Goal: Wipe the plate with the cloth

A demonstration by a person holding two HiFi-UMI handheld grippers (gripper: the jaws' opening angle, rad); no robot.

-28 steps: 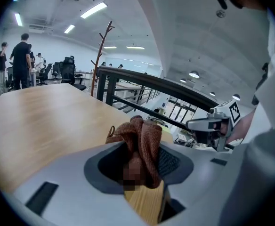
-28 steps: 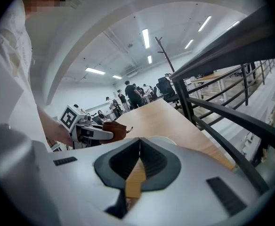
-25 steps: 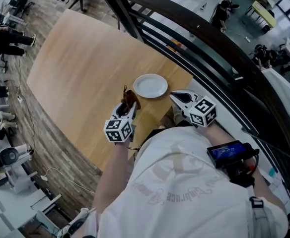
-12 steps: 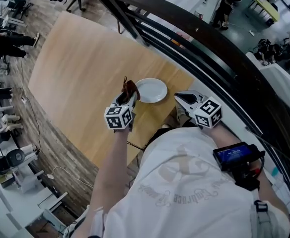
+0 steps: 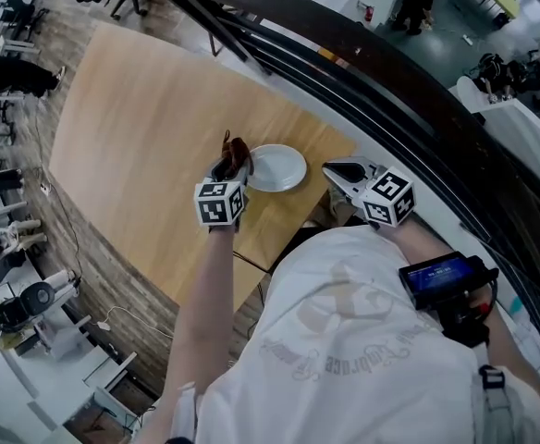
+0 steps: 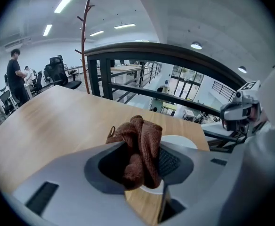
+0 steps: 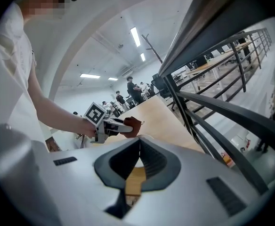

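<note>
Reading outward from my side of the desk point(image 5: 150, 109): my right gripper point(image 5: 333, 168) hovers at the near edge, just right of the plate, with its fingers pressed together on nothing. My left gripper point(image 5: 230, 166) has its fingers clamped on the brown cloth point(image 5: 237, 149), which bunches out past the tips in a thick wad. That wad sits over the left rim of the white plate point(image 5: 279, 167), which lies close to the desk's near edge. I cannot tell whether cloth and plate are touching.

I judge the wiping is about to start. To do it well, I would lower the wad until it presses flat on the plate, then sweep across the middle to the far rim with light pressure. Nothing holds the plate, and it could slide on the smooth wood. The right gripper could steady the rim nearest it. Farther off, the dark railing point(image 5: 390, 63) curves past.
</note>
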